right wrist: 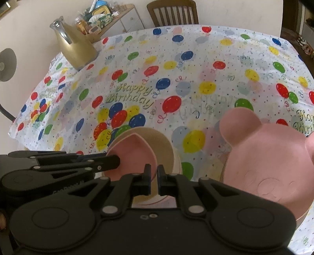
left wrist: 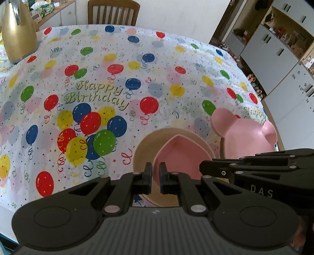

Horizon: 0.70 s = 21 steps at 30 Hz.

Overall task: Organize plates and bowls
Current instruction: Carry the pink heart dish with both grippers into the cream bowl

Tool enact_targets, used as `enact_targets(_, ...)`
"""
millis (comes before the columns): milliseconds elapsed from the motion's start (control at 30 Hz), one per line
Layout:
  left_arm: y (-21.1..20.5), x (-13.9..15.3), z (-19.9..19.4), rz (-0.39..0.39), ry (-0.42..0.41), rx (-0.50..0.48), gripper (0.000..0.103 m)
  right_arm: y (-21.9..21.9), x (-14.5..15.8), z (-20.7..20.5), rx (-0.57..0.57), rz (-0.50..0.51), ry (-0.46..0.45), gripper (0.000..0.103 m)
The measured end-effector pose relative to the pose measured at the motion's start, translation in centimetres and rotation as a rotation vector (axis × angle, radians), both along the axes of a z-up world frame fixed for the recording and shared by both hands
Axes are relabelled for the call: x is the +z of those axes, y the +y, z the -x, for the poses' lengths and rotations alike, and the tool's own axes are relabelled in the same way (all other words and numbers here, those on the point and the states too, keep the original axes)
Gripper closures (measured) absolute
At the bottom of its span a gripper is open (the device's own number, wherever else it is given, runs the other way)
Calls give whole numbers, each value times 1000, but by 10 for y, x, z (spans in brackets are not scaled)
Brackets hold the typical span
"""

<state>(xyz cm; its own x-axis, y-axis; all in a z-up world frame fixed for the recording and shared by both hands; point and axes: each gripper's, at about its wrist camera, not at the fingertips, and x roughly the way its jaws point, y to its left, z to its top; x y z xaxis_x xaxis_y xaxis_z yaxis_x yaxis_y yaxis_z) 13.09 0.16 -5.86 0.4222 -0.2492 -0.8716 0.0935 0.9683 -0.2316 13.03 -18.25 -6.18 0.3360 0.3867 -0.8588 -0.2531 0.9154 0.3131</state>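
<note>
While both sets of jaws pinch opposite rims, the pink bowl [left wrist: 179, 157] sits inside the beige bowl [left wrist: 145, 149].

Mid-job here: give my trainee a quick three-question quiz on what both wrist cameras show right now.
1. True or false: both grippers pinch the rim of the pink heart-shaped bowl.
2. What does that bowl sit in? A) tan bowl B) gold pitcher C) wooden chair
3. What shape is the pink plate to the right?

Key
1. True: left gripper and right gripper each close on its rim.
2. A
3. A bear's head with two round ears.
</note>
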Motion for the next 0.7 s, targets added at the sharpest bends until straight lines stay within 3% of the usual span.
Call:
enact_targets(433,-3,-20,-11,-34,45,-21,96,9,-10,-5,12,40,9,96)
enact_targets(700,-1,-21,-16,-26,59,-34,96,15,-8,-5,28,48,15,85)
